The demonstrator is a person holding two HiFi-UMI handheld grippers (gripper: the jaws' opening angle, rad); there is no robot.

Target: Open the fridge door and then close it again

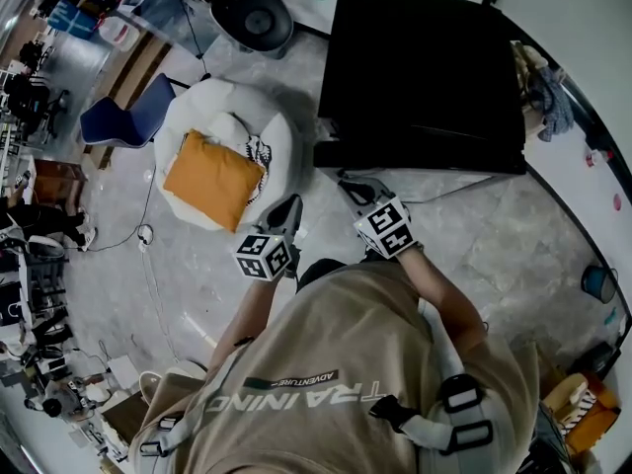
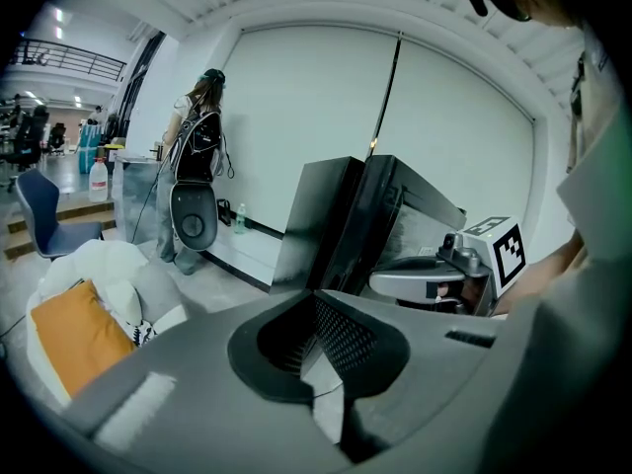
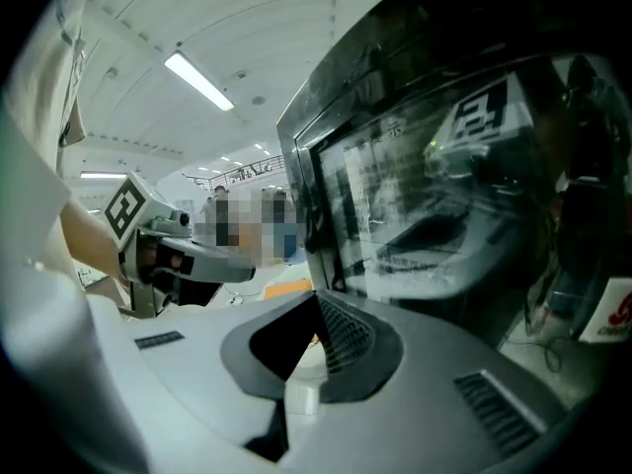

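Hovering by fridge, left claw and right claw closed

Beige T-shirt, grey harness straps

the left gripper, fingers together, faces the black fridge.

The black fridge walls off everything from 12 to 2 o'clock, and its front stands just ahead of the right gripper. At 10 to 11 o'clock a white beanbag with an orange cushion sits just beside the left gripper, leaving only a narrow lane of bare floor at 12 o'clock between the beanbag and the fridge's side. The floor lies open at 3 to 4 o'clock along the fridge front, and again at 8 to 9 o'clock, where a thin cable crosses it; a blue chair stands well apart at 10 o'clock.
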